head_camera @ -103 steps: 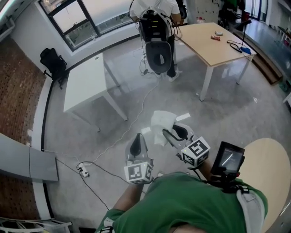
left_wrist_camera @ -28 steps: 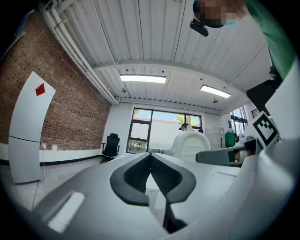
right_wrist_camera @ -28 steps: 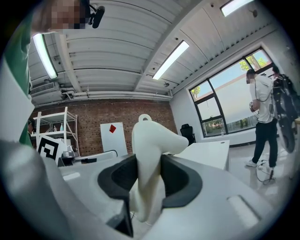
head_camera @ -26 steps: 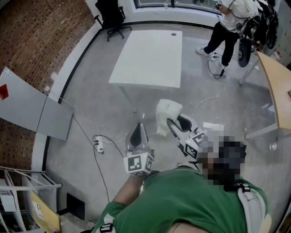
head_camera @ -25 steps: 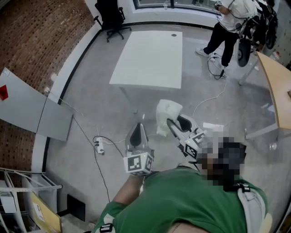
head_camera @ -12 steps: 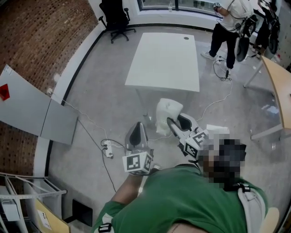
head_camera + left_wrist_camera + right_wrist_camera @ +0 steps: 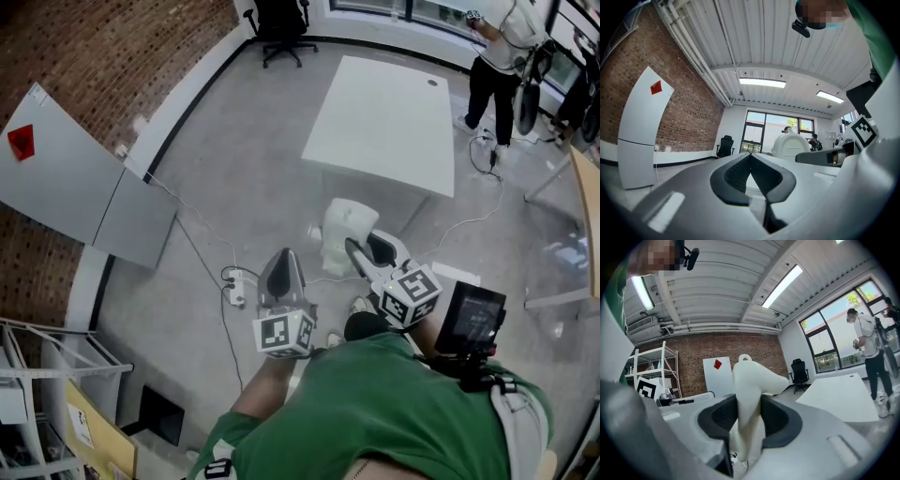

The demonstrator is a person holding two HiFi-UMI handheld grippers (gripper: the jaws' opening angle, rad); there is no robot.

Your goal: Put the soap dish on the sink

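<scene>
The soap dish [image 7: 345, 232] is a white curved plastic piece, and in the head view it is carried over the floor at mid-frame. My right gripper [image 7: 354, 251] is shut on it; in the right gripper view the soap dish [image 7: 749, 390] stands upright between the dark pads [image 7: 776, 420] of the right gripper [image 7: 749, 405]. My left gripper [image 7: 284, 261] is held beside it to the left, pointing level. In the left gripper view the left gripper [image 7: 751, 157] has its jaws closed tip to tip with nothing between them. No sink shows in any view.
A white table [image 7: 384, 122] stands ahead, with a person [image 7: 502, 47] and an office chair [image 7: 281, 19] beyond it. A power strip [image 7: 234, 281] with cables lies on the floor. A white panel [image 7: 66, 178] leans on the brick wall; a shelf rack [image 7: 37, 394] stands lower left.
The room has slid across the head view: the white table has shifted right and the brick wall has come in at the left. Both grippers keep their pose, the soap dish still held.
</scene>
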